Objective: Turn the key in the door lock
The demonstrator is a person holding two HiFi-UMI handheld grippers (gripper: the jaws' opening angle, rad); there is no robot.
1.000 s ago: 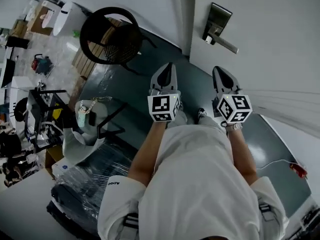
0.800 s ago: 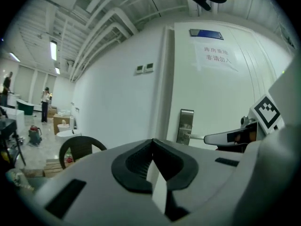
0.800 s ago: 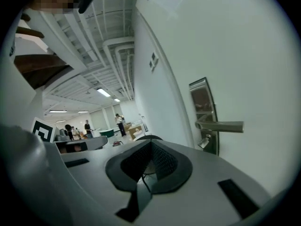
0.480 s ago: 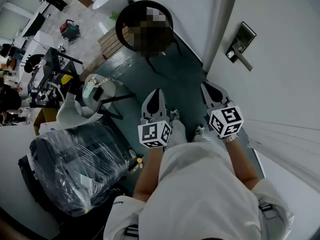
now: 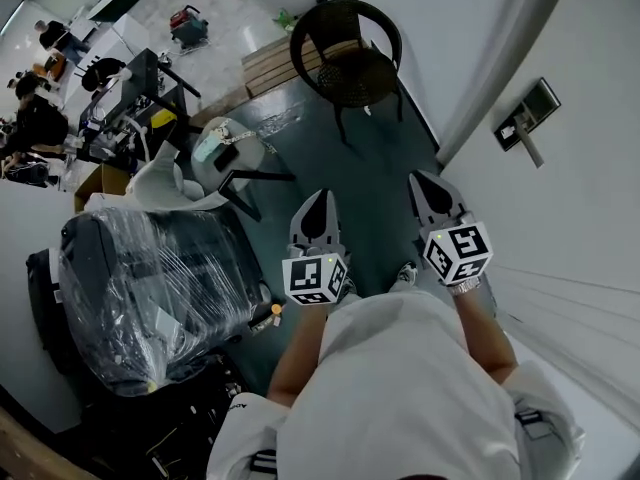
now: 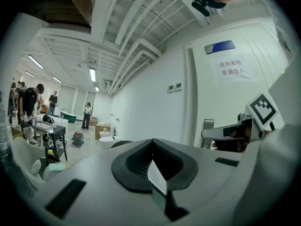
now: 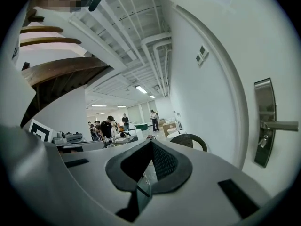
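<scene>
Counting what I steer, I have two tongs: the grey, wedge-nosed plastic left gripper (image 5: 319, 200) and its twin, the right gripper (image 5: 420, 180). Each carries one white cube with black square markers, the left cube (image 5: 315, 280) and the right cube (image 5: 458, 253).

In the left gripper view the ribbed black pads (image 6: 136, 166) meet at a point, pressed together with nothing between them. The right gripper view shows the same, with mesh-textured pads (image 7: 167, 164) closed tight and empty.

I see one task thing, a tall rectangular brushed-metal lock plate (image 5: 527, 116) with one straight lever handle (image 5: 533, 151). It sits on the smooth white door (image 5: 590, 198), ahead and to the right of the right gripper and well apart from it. In the right gripper view the plate (image 7: 264, 121) stands at the right edge. A small metal piece (image 7: 262, 141) hangs under the lever, and I cannot tell whether it is the key.

Further off, the head view takes in one round black wicker chair (image 5: 345, 48) and one bulky dark shape wrapped in shiny clear plastic film (image 5: 140, 288). Both stand on the dark glossy floor (image 5: 375, 158).

Both bare forearms reach straight out from the white shirt (image 5: 400, 388). The grippers are side by side, apart, nearly level, with their noses pointing away from my operator's body.
</scene>
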